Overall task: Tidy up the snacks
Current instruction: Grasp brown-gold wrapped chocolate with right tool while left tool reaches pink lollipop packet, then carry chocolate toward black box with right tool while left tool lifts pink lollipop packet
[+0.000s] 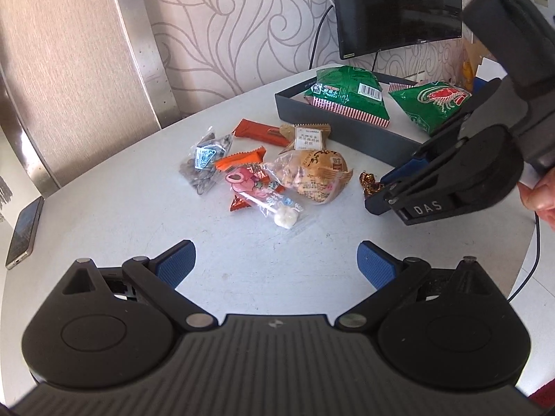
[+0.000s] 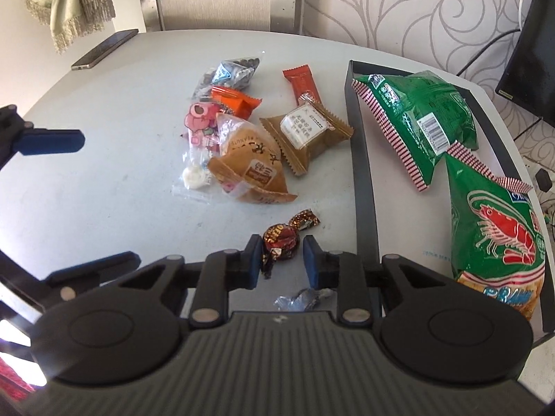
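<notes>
My right gripper points down at the white table, its blue pads shut on either side of a small brown foil-wrapped candy that rests on the table. In the left wrist view that gripper is at the right, with the candy at its tip. My left gripper stands wide open with nothing between its pads, short of the snack pile. A dark tray holds two green snack bags.
The pile holds a peanut bag, a brown biscuit pack, orange wrappers, seeds and a lollipop. A crumpled silver wrapper lies under my right gripper. A phone lies at the table's left edge. A monitor stands behind the tray.
</notes>
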Tool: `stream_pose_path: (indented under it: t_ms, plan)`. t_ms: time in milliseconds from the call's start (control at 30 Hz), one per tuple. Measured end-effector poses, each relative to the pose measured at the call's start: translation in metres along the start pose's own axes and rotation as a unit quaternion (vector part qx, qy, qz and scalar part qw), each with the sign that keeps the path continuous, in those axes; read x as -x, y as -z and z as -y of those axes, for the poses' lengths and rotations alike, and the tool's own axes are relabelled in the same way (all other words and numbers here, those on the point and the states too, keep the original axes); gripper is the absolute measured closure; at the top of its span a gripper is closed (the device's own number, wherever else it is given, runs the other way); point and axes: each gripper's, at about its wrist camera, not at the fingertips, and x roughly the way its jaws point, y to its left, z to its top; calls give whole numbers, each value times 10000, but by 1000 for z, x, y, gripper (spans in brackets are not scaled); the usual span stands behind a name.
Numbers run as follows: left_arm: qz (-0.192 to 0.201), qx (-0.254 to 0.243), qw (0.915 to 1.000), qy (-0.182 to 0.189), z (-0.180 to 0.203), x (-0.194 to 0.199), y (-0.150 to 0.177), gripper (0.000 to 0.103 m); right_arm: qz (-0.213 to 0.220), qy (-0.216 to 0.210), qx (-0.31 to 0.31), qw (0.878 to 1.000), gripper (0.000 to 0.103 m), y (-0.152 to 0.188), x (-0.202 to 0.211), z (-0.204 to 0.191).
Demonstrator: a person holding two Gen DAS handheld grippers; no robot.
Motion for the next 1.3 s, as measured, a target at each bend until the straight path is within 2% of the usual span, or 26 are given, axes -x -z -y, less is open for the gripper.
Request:
stream_pose_path:
  t_ms: [100,300,500,600,733,833,900,967,1067,1133,1300]
  plan:
    - [15,86,10000,7,-3,-3,-3,2,6,-112,-19,9999,77,2,6,1]
    - [35,416,9990,-132,-8,-23,-11,2,332,-320,-315,9984,77,1,40,7]
    - [-47,624,9980,-39,-4,-52,-25,4,495,-445,-334,9972,77,-4,59,8]
    - [-71,590,9982,-21,-1,-64,-26,7,534,-468,-304,9970,77,-5,65,9]
    - [-182,706,9973,64,-3,-78,-24,16,543,-491,-293,9969,78,-5,68,11]
    - [-125,756,9970,102,-4,-81,-24,18,545,-531,-306,9966,78,-5,69,12]
    - [-78,746,9970,182,-4,-81,-24,25,545,-551,-309,9965,78,-5,69,11]
    - [-48,734,9969,290,-2,-80,-26,44,544,-577,-295,9964,78,-5,69,11]
    - [-6,612,9976,316,4,-79,-28,59,545,-604,-294,9963,78,-6,69,11]
    - [33,629,9974,351,3,-77,-27,67,552,-618,-280,9962,78,-7,69,10]
    - [90,778,9961,406,-9,-66,-21,70,572,-652,-252,9959,78,-8,70,8]
